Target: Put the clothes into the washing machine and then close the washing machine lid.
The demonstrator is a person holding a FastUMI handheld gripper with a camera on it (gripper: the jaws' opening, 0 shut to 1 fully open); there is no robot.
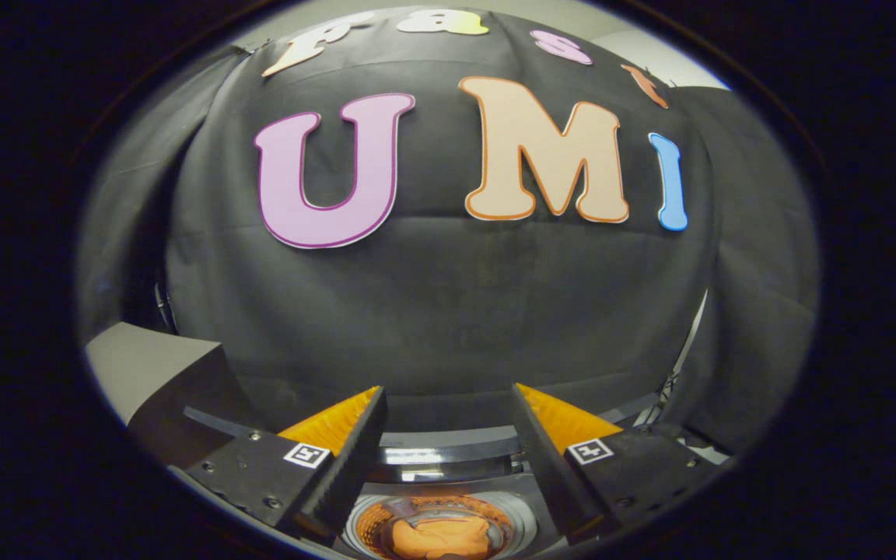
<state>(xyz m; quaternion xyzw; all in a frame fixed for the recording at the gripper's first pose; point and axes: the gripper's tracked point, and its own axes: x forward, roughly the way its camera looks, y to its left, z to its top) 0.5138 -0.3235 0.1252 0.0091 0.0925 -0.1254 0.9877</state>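
My gripper [448, 400] is open, its two fingers spread wide with nothing between them, held high above the washing machine [448, 455]. Below and between the fingers I look down into the machine's round drum [436, 529]. An orange garment [440, 538] lies inside the drum. The machine's dark back edge, with a glossy strip, runs across just beyond the drum. The lid itself I cannot make out.
A grey and black box-like block [156, 373] stands to the left of the fingers. The black cloth wall [448, 311] hangs close behind the machine. A stand's thin metal legs [670, 393] show to the right of the fingers.
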